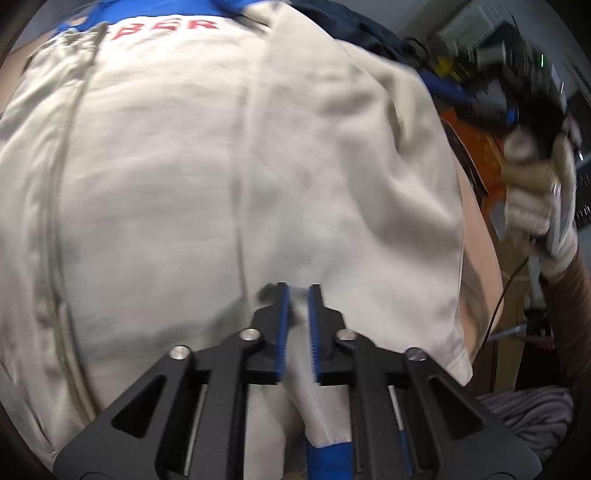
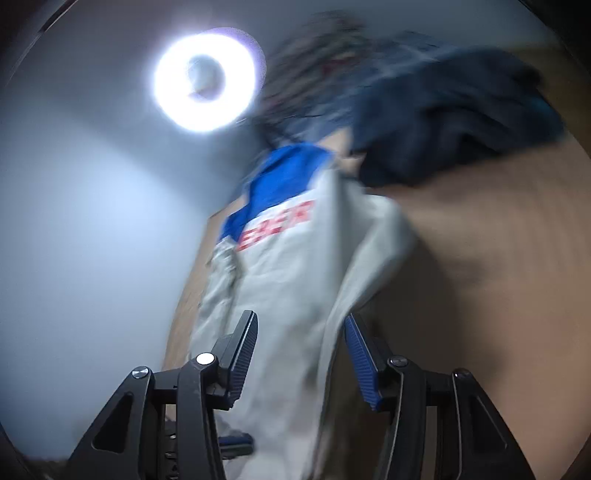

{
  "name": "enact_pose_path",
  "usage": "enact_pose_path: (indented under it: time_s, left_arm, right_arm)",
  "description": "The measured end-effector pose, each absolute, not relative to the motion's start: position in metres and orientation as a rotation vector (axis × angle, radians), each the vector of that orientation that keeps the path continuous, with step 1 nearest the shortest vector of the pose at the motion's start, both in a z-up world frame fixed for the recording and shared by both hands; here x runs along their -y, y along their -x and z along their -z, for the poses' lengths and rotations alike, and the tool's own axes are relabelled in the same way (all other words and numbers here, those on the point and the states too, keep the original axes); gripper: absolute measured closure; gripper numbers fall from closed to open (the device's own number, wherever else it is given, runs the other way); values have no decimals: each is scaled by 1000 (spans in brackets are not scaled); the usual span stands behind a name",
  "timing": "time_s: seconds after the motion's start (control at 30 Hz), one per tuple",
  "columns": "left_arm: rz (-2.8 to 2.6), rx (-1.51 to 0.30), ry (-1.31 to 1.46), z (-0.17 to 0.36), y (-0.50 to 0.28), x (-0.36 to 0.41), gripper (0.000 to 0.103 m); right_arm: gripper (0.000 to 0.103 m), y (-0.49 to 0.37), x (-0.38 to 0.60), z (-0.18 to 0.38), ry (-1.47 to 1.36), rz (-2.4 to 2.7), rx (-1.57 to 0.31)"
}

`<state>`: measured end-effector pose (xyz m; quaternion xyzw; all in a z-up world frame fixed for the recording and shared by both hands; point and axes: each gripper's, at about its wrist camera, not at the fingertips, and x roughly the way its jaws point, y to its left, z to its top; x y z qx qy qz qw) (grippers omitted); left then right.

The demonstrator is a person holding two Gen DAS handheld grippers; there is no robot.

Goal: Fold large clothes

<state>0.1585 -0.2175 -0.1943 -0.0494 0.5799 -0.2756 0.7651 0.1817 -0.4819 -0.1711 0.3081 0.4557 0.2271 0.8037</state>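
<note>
I see one beige jacket (image 1: 229,177) on one table (image 2: 498,277), my left gripper (image 1: 297,291) pinching its hem, my right gripper (image 2: 301,325) spread apart.

jacket (image 1: 221,166) on table (image 2: 498,277), clothes pile (image 2: 454,122) behind

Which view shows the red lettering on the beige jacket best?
The right wrist view: the red lettering sits near the middle of the picture, below the blue panel, though motion-blurred. In the left wrist view the lettering is squeezed against the top edge and partly cut off by a fold of the beige jacket.
</note>
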Motion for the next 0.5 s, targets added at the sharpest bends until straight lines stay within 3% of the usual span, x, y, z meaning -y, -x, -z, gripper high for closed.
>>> enact_pose_path:
  time_s: [0.03, 0.1, 0.27, 0.3, 0.37, 0.4, 0.5]
  left_arm:
    - [587, -1246, 118, 192, -159, 215, 65]
    - [533, -1204, 138, 187, -167, 210, 42]
    - [508, -1246, 275, 197, -189, 207, 40]
    - [512, -1264, 320, 202, -193, 208, 42]
    - [536, -1277, 344, 205, -200, 210, 69]
    - [569, -1299, 345, 205, -203, 215, 103]
    - [596, -1292, 349, 197, -203, 219, 103]
  right_arm:
    - [50, -181, 489, 178, -680, -470, -981]
    - [51, -181, 498, 190, -696, -434, -988]
    - [56, -183, 497, 205, -704, -403, -1002]
    - [56, -183, 496, 205, -697, -400, -1001]
    - [57, -183, 496, 205, -690, -402, -1000]
    - [57, -182, 496, 205, -691, -403, -998]
    - [59, -179, 499, 203, -688, -405, -988]
